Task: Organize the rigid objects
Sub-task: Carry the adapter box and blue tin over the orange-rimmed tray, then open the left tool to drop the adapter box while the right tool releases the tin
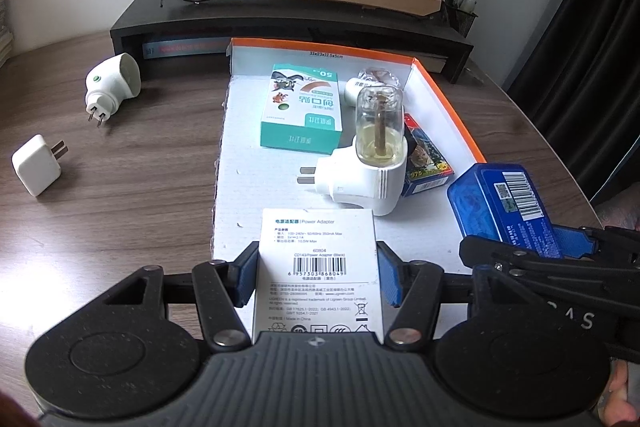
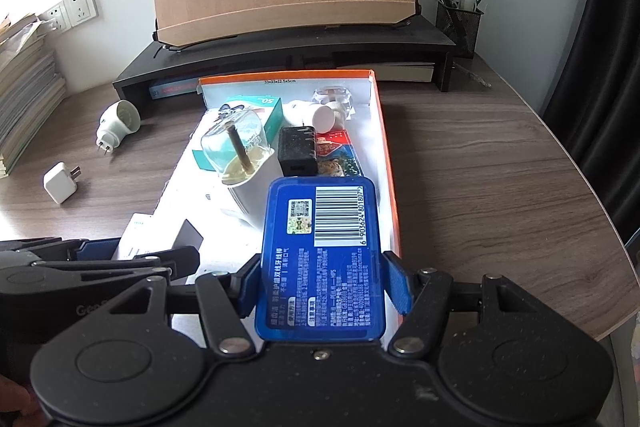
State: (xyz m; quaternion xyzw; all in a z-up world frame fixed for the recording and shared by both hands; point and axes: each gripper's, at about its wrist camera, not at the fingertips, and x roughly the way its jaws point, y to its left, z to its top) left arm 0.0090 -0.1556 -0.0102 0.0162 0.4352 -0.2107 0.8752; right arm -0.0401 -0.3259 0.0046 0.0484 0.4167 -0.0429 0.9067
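Observation:
My left gripper (image 1: 318,277) is shut on a white power adapter box (image 1: 318,267), held over the near end of the orange-rimmed white tray (image 1: 240,163). To its right, my right gripper (image 2: 322,283) is shut on a blue floss box (image 2: 320,251) over the tray's (image 2: 390,163) near right part; that box (image 1: 508,205) also shows in the left wrist view. In the tray lie a white plug-in vaporizer with a clear bottle (image 1: 374,147), a green bandage box (image 1: 302,107), a black adapter (image 2: 296,153) and a card pack (image 1: 426,159).
On the wooden desk left of the tray lie a white plug-in vaporizer base (image 1: 114,83) and a small white charger (image 1: 38,163). A black monitor riser (image 1: 280,23) with a brown board stands behind. A mesh pen cup (image 2: 458,23) sits far right; stacked papers (image 2: 24,95) far left.

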